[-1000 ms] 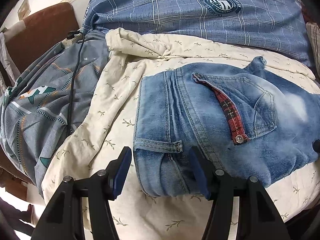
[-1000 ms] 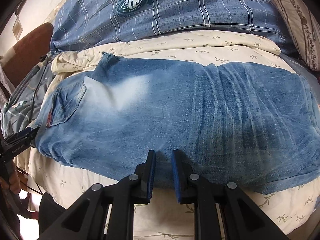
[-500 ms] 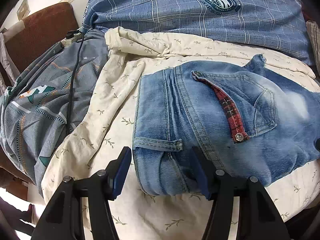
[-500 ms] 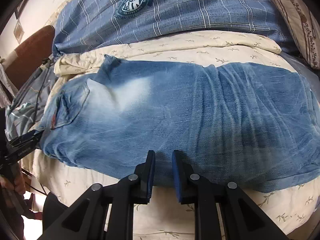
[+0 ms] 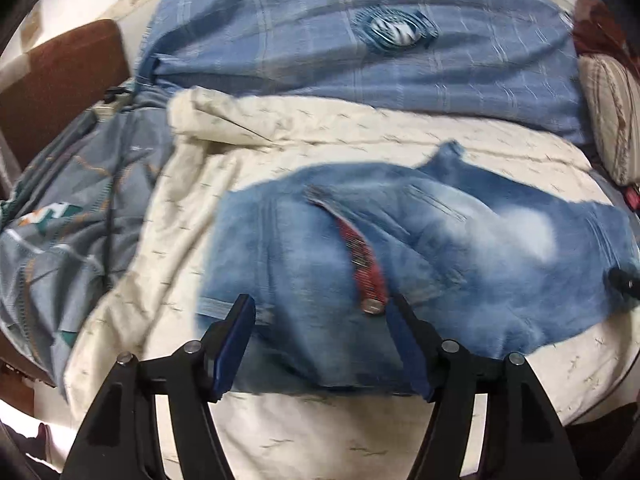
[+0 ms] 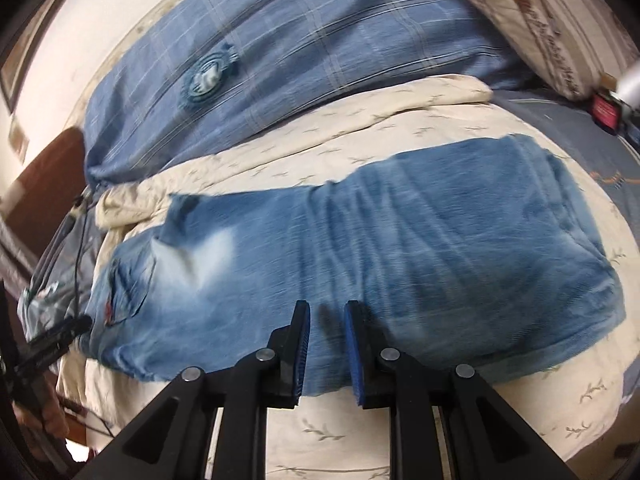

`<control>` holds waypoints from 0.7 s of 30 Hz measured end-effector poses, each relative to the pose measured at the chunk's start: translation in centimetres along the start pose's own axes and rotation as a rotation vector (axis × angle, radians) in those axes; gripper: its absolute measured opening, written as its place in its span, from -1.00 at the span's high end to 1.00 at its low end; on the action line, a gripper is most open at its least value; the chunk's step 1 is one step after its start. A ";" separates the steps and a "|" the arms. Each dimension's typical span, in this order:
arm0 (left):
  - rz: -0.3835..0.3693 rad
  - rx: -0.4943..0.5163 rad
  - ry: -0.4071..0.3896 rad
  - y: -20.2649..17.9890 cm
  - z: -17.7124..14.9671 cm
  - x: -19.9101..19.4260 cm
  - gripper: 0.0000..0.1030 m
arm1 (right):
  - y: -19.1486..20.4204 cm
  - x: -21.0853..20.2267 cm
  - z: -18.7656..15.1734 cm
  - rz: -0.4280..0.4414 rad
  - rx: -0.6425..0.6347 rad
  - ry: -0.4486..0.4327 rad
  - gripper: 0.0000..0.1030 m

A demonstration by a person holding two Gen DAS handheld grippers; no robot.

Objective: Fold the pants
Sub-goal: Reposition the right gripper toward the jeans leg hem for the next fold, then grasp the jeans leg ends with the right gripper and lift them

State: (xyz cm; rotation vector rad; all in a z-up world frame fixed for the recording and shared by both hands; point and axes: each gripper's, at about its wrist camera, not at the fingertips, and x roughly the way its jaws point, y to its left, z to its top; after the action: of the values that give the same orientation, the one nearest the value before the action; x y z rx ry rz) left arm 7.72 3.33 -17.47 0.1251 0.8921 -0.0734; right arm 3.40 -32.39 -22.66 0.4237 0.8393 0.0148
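Note:
Blue jeans [image 5: 420, 264] lie folded lengthwise on a cream leaf-print sheet [image 5: 320, 136]. The waist end with a red plaid pocket flap [image 5: 366, 268] is in the left wrist view. My left gripper [image 5: 322, 312] is open, its fingers standing either side of the waist's near edge, holding nothing. In the right wrist view the jeans [image 6: 400, 248] stretch from waist at left to leg end at right. My right gripper [image 6: 326, 320] is narrowly open over the near edge of the thigh, with denim showing in the gap. Both views are blurred.
A blue plaid quilt [image 5: 360, 52] lies along the back of the bed. A grey patterned blanket [image 5: 68, 216] with a black cable is at the left, beside a brown headboard [image 5: 56, 80]. A striped pillow [image 6: 532, 20] sits at the far right.
Both grippers have pulled back and tilted, so more of the bed shows. The right gripper's jaws have parted slightly. The jeans lie as before.

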 end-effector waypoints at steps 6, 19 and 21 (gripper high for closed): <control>0.010 0.078 0.073 -2.8 -1.0 2.5 -0.42 | -3.0 -0.7 1.0 -0.060 0.076 -0.024 0.60; -0.001 0.059 0.028 -3.3 -0.2 0.6 -0.49 | -17.4 -7.0 -0.4 0.093 0.584 -0.235 0.06; -0.013 0.052 0.008 -3.5 0.0 -0.3 -0.49 | -18.4 -7.6 -0.9 0.119 0.635 -0.256 -0.27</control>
State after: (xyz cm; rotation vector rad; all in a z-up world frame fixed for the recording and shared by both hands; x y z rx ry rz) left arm 7.17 -0.11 -17.52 0.1681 0.8996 -0.1082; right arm -5.16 -50.24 -24.53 1.0496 0.5501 -0.1972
